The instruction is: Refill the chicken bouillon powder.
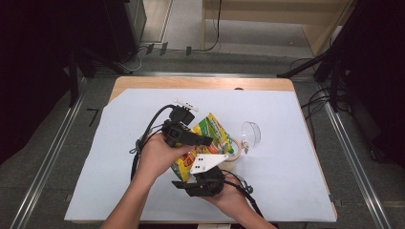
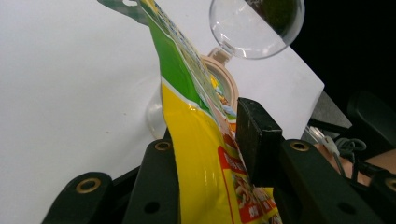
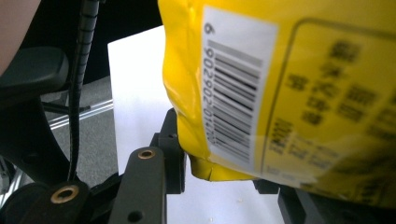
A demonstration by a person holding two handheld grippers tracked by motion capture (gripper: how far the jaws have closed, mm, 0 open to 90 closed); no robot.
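Facing right hand-held gripper (image 3: 219,186): pouch barcode (image 3: 233,98)

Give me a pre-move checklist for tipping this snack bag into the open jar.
1. Left gripper clamped on the bag: ok.
2. Right gripper gripping the bag's bottom end: ok.
3. Jar lid flipped open: ok.
4. Bag lifted off the white sheet: ok.
5. Bag top torn open: cannot tell.
6. Bag mouth over the jar opening: not ok, it sits beside it.

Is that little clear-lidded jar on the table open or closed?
Open. The small jar's beige rim is uncovered, and its clear round hinged lid is flipped back, standing up behind the yellow-green snack bag.
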